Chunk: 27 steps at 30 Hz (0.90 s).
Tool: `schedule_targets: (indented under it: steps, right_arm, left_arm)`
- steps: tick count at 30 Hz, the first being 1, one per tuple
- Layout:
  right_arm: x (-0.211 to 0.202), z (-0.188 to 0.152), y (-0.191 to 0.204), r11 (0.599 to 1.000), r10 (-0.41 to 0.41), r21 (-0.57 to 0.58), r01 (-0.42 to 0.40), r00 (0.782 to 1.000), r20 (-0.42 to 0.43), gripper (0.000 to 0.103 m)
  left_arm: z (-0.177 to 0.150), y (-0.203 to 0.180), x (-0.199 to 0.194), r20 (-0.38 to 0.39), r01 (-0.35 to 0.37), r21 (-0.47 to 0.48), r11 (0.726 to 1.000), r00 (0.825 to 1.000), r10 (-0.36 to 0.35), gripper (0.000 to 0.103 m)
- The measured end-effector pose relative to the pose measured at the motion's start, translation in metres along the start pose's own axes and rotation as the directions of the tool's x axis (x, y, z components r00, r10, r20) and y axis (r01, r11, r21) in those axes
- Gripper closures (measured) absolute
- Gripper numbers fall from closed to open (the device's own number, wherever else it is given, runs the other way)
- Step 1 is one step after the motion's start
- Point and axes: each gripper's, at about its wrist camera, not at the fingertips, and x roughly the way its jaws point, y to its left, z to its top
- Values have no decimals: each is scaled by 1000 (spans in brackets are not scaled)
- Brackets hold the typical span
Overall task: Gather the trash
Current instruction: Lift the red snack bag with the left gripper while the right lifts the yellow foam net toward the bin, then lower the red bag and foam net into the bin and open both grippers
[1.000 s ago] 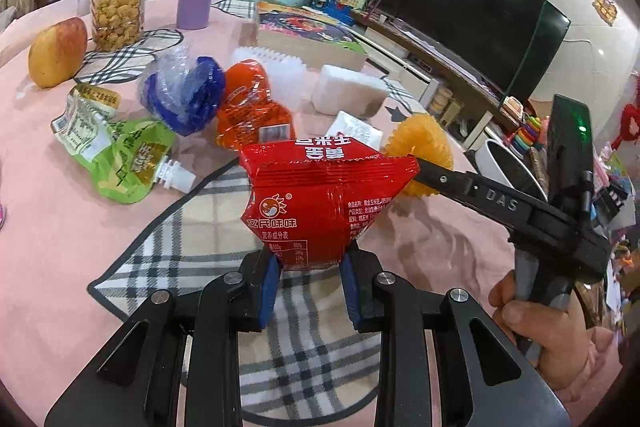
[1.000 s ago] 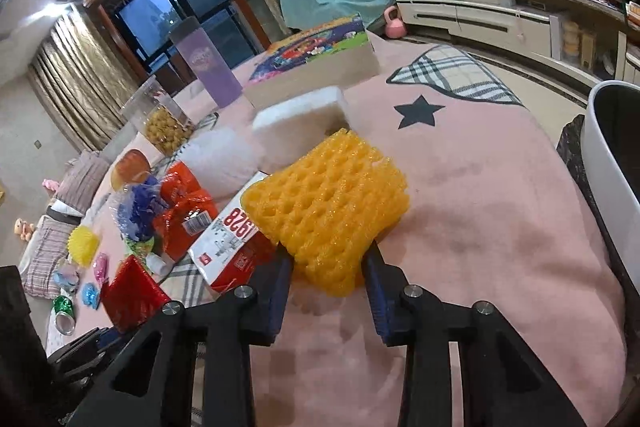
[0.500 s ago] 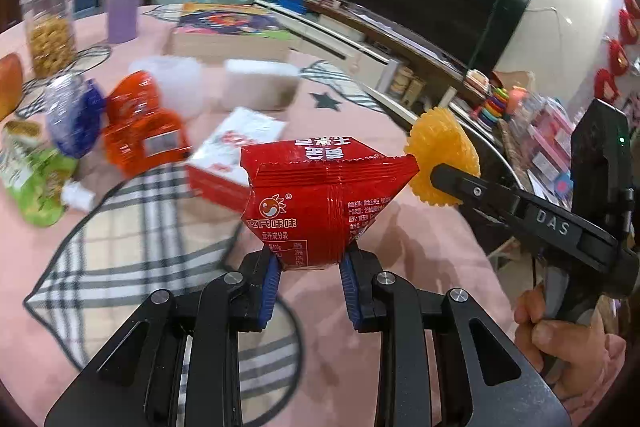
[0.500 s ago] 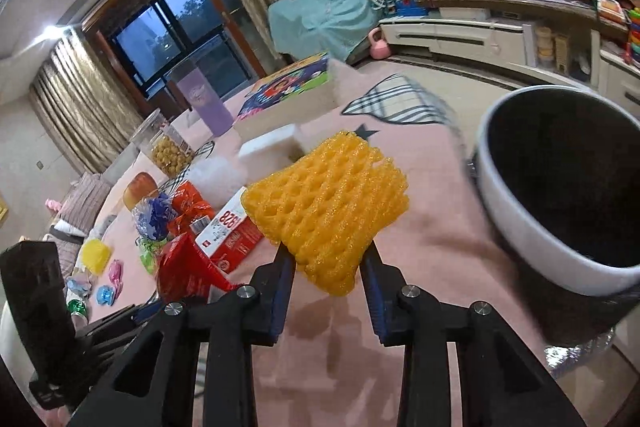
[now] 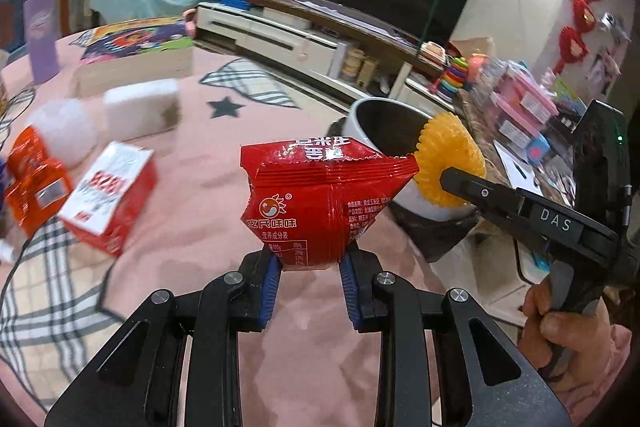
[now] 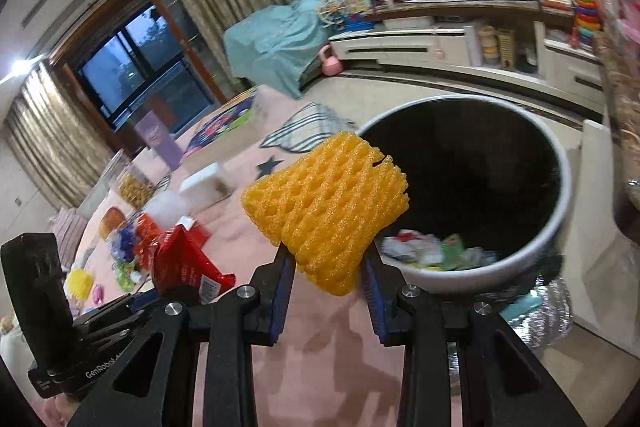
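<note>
Beside bin (image 6: 560,211), clamped foam net (image 6: 326,211)

A glossy red snack packet (image 5: 320,203) carries white lettering and an orange sun logo. The foam net sleeve (image 6: 328,205) is yellow-orange. The round bin (image 6: 552,223) is white outside, black inside. The pink worktop cloth (image 5: 192,227) bears grey-white plaid patches and a dark star.

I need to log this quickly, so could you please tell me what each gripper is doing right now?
Left gripper: closed on the red snack packet.
Right gripper: closed on the yellow foam net.
</note>
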Motion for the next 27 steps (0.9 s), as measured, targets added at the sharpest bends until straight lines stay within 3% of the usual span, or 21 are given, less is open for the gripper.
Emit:
schedule_targets:
  steps: [8,27]
  right_arm:
    - [-10,7,-33,998,-43,45,42,999,14,70]
    - [-16,20,-73,993,-84,83,82,996,23,70]
  left_arm:
    - [15,-36,21,-24,29,74,997,999,-28,77]
    - [46,-76,51,-46,41,147,988,998,-35,77]
